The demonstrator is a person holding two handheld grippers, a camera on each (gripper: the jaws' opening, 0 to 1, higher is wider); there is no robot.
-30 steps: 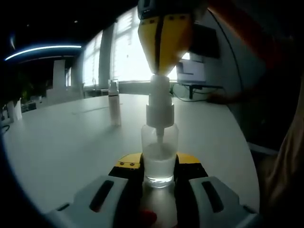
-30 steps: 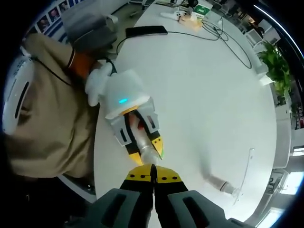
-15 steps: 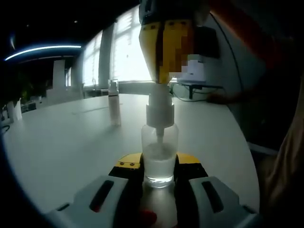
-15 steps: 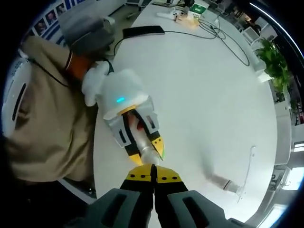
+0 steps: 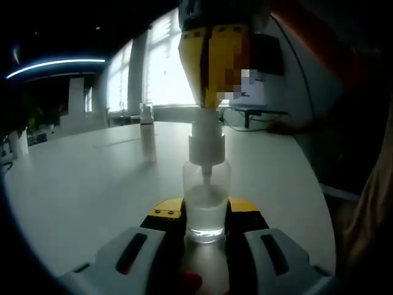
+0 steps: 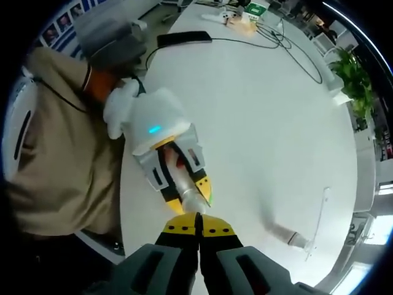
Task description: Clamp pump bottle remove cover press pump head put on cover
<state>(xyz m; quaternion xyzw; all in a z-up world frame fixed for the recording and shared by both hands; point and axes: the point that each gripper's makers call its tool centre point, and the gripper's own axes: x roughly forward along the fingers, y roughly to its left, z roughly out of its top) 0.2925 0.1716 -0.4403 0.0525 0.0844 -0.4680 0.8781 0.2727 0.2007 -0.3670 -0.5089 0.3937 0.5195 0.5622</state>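
One clear pump bottle [image 5: 206,206] stands upright on the white table [image 5: 92,184], gripped at its base between the left gripper's [image 5: 206,224] jaws. The right gripper [image 5: 212,92], jaws clenched together, presses its tips down on the pump head [image 5: 207,132]. One cover [image 5: 147,138] stands far left, well apart, with open tabletop around it; the table edge runs close on the right.

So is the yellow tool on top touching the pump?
Touching: in the left gripper view the right tool sits directly on the pump head, no gap.
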